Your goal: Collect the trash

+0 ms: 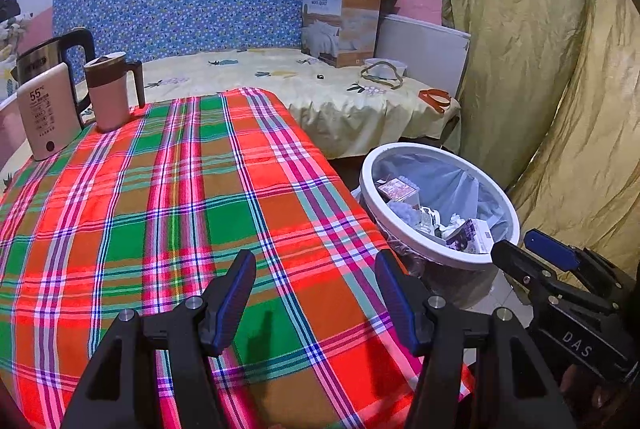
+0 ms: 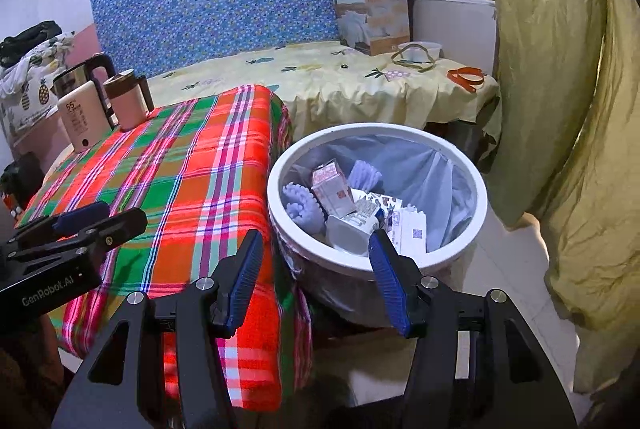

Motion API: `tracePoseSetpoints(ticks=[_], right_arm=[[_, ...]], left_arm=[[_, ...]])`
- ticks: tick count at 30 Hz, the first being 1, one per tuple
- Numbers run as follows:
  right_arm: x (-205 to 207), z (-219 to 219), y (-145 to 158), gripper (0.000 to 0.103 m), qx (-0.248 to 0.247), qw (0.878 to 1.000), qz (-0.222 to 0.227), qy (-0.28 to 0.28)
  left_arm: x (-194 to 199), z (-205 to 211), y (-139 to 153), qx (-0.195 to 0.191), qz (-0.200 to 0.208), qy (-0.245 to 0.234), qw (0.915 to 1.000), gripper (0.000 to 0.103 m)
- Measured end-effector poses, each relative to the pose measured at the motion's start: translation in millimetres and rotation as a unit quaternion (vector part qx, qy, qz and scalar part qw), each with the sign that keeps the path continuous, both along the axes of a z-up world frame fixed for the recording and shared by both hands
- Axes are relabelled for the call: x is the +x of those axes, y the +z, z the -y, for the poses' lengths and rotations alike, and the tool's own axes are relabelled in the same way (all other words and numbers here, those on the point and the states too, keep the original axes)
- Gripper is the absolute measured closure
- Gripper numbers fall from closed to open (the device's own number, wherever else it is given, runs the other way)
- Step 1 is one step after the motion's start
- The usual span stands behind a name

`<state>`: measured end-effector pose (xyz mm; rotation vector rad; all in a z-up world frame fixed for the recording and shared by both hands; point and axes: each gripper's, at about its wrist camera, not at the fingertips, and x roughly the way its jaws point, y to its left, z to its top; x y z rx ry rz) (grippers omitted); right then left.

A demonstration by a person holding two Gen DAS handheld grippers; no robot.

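A white-rimmed trash bin (image 2: 476,185) with a pale blue liner stands on the floor right of the plaid-covered table (image 2: 180,169). Inside it lie small cartons (image 2: 332,185), a white cup and crumpled paper. My right gripper (image 2: 316,249) hovers open over the bin's near rim and the table's edge, nothing between its fingers. My left gripper (image 1: 316,265) hangs open above the plaid cloth (image 1: 160,209), also holding nothing. In the left wrist view the bin (image 1: 368,173) sits at the right, with the right gripper (image 1: 532,249) at its near side.
A kettle (image 1: 48,57), a cream box marked 55 (image 1: 48,117) and a pink mug (image 1: 108,93) stand at the table's far left corner. Behind is a bed (image 1: 320,97) with a carton, a bowl and straps. A yellow-green curtain (image 2: 560,89) hangs at the right.
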<state>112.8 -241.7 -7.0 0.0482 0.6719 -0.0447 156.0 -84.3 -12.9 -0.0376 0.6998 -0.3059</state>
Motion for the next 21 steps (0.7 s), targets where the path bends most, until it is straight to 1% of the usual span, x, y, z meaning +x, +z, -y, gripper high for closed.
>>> tracePoseSetpoints(ticks=[21], right_arm=[[-3.3, -4.3, -0.1, 0.046, -0.003, 1.0, -0.001, 0.001]], left_arm=[[-3.1, 2.2, -1.2, 0.006, 0.001, -0.002, 1.0, 0.041]])
